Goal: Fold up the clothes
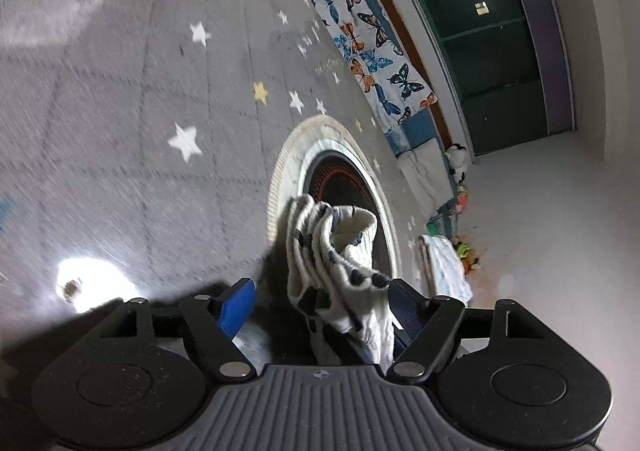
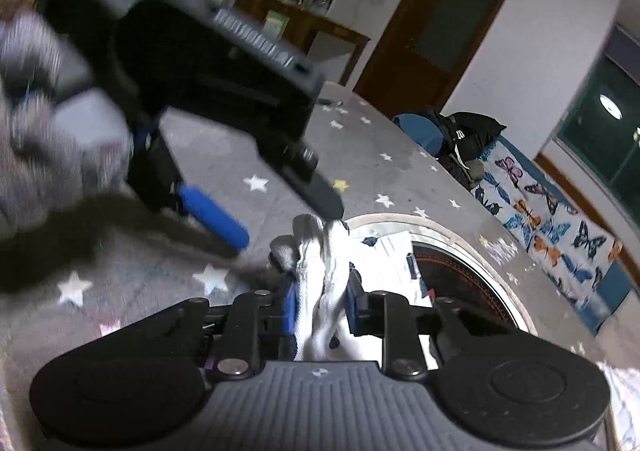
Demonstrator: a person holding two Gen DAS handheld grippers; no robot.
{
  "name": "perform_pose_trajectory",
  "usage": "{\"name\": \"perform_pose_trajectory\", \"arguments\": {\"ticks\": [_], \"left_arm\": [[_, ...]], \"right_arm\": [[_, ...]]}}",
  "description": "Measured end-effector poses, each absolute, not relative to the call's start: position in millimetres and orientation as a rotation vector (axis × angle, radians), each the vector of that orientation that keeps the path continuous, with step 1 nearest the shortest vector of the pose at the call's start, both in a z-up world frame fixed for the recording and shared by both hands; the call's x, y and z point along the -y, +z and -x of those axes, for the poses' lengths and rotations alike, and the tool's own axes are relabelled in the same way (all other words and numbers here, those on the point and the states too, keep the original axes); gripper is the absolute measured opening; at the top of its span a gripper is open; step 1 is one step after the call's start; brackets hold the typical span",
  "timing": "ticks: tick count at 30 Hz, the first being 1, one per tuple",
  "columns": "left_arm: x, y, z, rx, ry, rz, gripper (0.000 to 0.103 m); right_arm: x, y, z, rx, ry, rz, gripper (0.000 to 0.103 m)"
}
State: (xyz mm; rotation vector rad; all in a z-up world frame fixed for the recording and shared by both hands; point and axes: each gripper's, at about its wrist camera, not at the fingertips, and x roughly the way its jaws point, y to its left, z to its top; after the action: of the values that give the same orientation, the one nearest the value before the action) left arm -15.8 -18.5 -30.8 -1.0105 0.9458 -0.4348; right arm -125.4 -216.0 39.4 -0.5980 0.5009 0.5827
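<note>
A white garment with dark prints (image 1: 340,251) hangs bunched between the blue pads of my left gripper (image 1: 320,303), whose jaws stand wide apart; the cloth drapes against the right finger (image 1: 404,311). In the right wrist view my right gripper (image 2: 320,307) is shut on a bunched fold of the same white garment (image 2: 320,275). The left gripper (image 2: 256,211) appears there too, blurred, above and left, open, with one blue pad (image 2: 216,219) showing. Both are above a grey star-patterned bedspread (image 1: 160,111).
A round rug-like disc with a dark centre (image 1: 344,179) lies on the bedspread under the garment. A butterfly-print cloth (image 1: 372,51) runs along the bed's far edge. Dark clothes (image 2: 468,135) are piled at the bed end. A folded white cloth (image 1: 444,267) lies beside the bed.
</note>
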Motion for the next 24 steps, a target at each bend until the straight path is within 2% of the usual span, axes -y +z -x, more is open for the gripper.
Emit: {"name": "perform_pose_trajectory", "arguments": {"ticks": [4, 17, 24], "left_arm": [[28.0, -38.0, 10.2, -0.962, -0.448, 1.083, 0.082], [48.4, -45.3, 11.9, -0.990, -0.503, 1.156, 0.083], [55.5, -48.4, 16.5, -1.028, -0.535, 1.107, 0.069]], "right_arm": [[225.9, 44.6, 127.3, -0.494, 0.579, 0.560, 0.020], [237.4, 48.3, 148.4, -0.441, 0.633, 0.545, 0.019], [244.3, 51.3, 161.2, -0.414, 0.705, 0.533, 0.019]]}}
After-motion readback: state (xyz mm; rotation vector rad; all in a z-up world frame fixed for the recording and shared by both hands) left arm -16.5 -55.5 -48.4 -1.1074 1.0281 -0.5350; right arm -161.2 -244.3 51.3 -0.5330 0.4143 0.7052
